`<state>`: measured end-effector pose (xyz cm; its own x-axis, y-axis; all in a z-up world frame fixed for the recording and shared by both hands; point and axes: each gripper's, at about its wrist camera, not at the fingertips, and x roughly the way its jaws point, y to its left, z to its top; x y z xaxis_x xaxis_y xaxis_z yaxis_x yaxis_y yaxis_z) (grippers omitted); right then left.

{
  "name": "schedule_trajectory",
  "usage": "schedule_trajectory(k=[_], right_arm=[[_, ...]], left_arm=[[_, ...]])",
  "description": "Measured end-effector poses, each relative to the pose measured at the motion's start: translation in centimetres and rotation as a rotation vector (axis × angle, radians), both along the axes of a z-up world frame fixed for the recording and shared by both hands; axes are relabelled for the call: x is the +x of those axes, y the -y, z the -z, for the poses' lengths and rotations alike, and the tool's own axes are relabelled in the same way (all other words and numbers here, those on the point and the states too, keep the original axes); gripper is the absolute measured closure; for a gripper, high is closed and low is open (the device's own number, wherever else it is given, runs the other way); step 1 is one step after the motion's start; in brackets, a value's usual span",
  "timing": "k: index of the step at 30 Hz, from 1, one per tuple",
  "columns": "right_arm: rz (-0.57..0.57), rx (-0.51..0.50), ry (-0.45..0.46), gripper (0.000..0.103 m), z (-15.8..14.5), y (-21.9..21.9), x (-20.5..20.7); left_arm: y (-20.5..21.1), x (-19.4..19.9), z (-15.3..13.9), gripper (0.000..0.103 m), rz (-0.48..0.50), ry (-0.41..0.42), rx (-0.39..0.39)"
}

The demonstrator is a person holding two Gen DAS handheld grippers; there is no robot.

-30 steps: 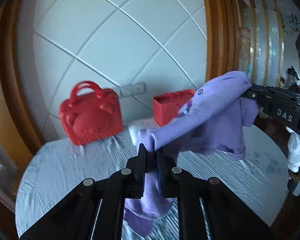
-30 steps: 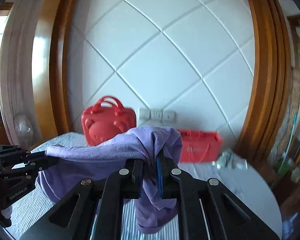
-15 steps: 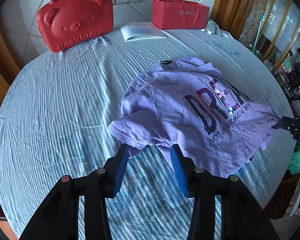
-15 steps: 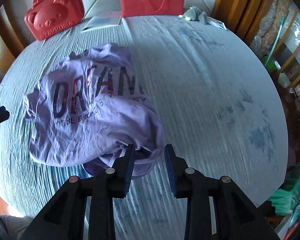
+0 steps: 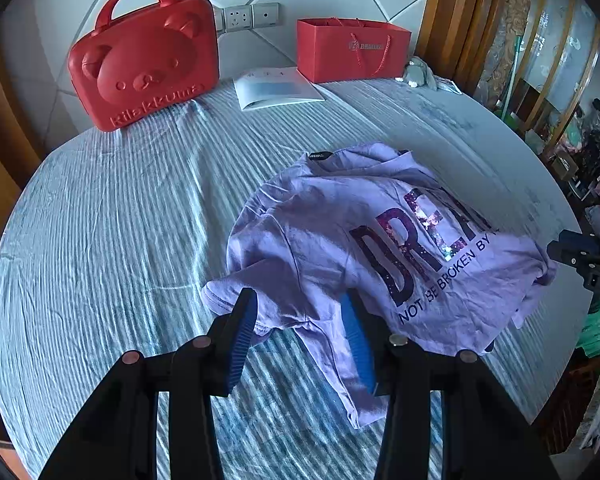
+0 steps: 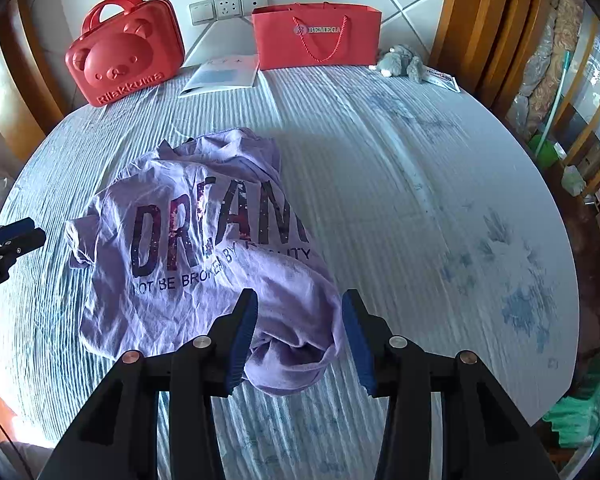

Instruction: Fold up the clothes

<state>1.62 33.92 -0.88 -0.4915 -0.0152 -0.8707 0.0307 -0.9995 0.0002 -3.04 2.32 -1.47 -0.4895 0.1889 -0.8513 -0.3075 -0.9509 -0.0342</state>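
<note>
Purple tee lies rumpled, print up, on striped sheet; L gripper & R gripper gape wide, hold nothing. Risk: bunched hem under R snags, fold goes crooked

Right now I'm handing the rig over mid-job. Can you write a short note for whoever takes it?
Left gripper: open, over the shirt's near sleeve corner, holding nothing.
Right gripper: open, over the bunched hem, holding nothing.
Purple shirt: lying print side up on the striped bedcover, rumpled, right edge rolled under.
Done: shirt laid down on the bed.
Left: smooth it flat, then make every fold.
</note>
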Motion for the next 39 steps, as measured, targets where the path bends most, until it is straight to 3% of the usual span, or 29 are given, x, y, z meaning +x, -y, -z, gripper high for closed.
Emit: schedule_trajectory(k=[12,15,21,30,34,37,38,39], right_arm=[[-0.043,0.001,-0.003,0.057,0.2,1.1,-2.1],[-0.062,-0.002,-0.012,0.050,0.2,1.7,-3.8],[-0.103,-0.003,-0.020,0.050,0.9,3.0,-9.1],[-0.108,-0.032,0.054,0.050,5.3,3.0,-19.0],[-0.143,-0.070,0.104,0.036,7.5,3.0,-21.3],[-0.155,-0.080,0.136,0.035,9.0,3.4,-22.3],[-0.159,-0.083,0.146,0.035,9.4,3.7,-22.5],[-0.162,-0.082,0.155,0.036,9.9,3.9,-22.6]], left_arm=[[0.3,-1.8,1.1,0.054,-0.023,0.015,-0.014],[0.5,-3.0,1.5,0.050,-0.040,0.018,-0.016],[1.0,-7.6,2.7,0.050,-0.075,0.024,0.000],[0.1,-15.4,7.3,0.050,-0.080,0.082,-0.019],[-0.8,-17.0,9.4,0.050,-0.058,0.117,-0.031],[-1.4,-17.2,10.5,0.050,-0.034,0.142,-0.040],[-1.6,-17.2,10.7,0.054,-0.026,0.146,-0.040],[-1.8,-16.9,10.7,0.068,-0.019,0.139,-0.043]])
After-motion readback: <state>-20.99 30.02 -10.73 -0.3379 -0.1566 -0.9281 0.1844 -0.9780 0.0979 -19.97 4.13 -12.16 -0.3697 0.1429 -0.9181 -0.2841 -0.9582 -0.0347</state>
